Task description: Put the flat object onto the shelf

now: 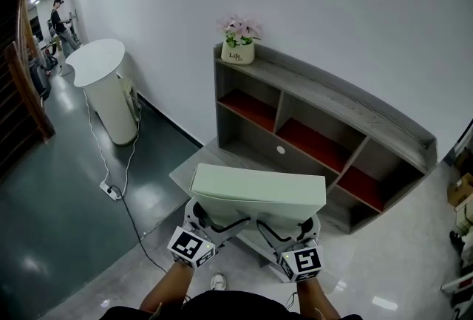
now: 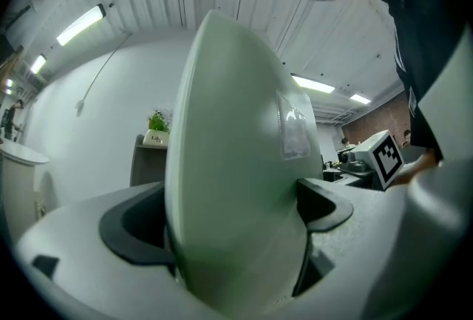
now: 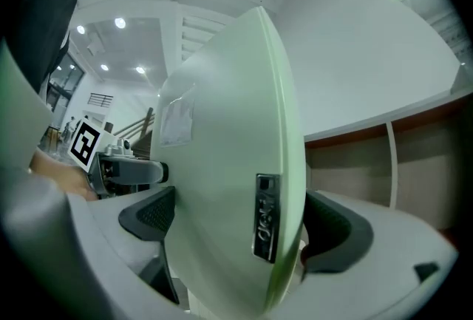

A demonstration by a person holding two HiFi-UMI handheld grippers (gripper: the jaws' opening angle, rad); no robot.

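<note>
Firmly, left gripper [image 1: 214, 222] and right gripper [image 1: 292, 228] clamp the flat object [image 1: 259, 189] (only right gripper view shows its badge [image 3: 267, 216]).

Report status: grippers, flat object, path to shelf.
Left gripper and right gripper both shut on the flat object. Object held up, short of the shelf. Flower pot occupies shelf top's left end.

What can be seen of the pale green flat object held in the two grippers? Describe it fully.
The flat object is a pale green, smooth slab with rounded corners, plastic by its look. One face carries a rectangular label; near one edge sits a small metal badge. It is held in the air, long side level, before the shelf without touching it. The left gripper and right gripper each clamp its near edge.
</note>
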